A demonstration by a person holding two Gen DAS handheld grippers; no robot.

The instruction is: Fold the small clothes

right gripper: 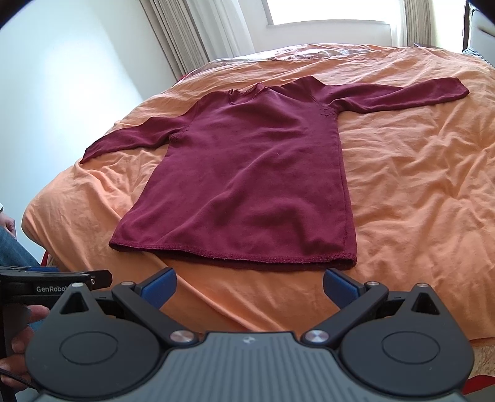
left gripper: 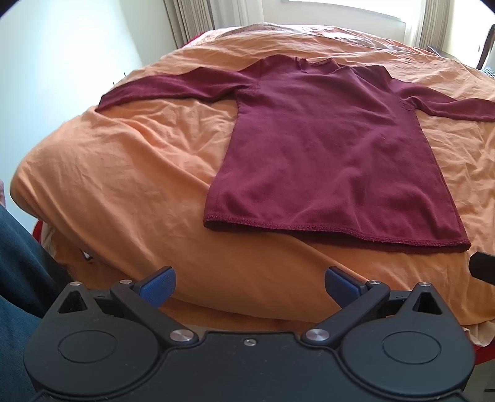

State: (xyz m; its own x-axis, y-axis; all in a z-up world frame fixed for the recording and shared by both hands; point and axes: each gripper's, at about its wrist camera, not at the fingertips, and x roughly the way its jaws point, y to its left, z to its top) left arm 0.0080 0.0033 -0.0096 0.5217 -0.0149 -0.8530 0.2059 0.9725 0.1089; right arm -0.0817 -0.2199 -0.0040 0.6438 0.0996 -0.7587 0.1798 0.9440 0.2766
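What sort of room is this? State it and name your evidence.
Most likely a bedroom in a home. A bed covered by a rumpled orange sheet fills the view, a maroon long-sleeved top lies spread flat on it, and a curtained window stands behind.

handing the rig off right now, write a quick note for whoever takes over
Left claw: open, holding nothing, hovering short of the bed's near edge.
Right claw: open, holding nothing, also short of the near edge.
The dark red long-sleeved knit shirt lies flat on the crumpled orange bedsheet, hem toward you, neckline away, both sleeves spread out sideways.
Done: shirt laid out. No fold made yet.
Left: fold the sleeves in, then fold the body; probably start with a sleeve cuff.
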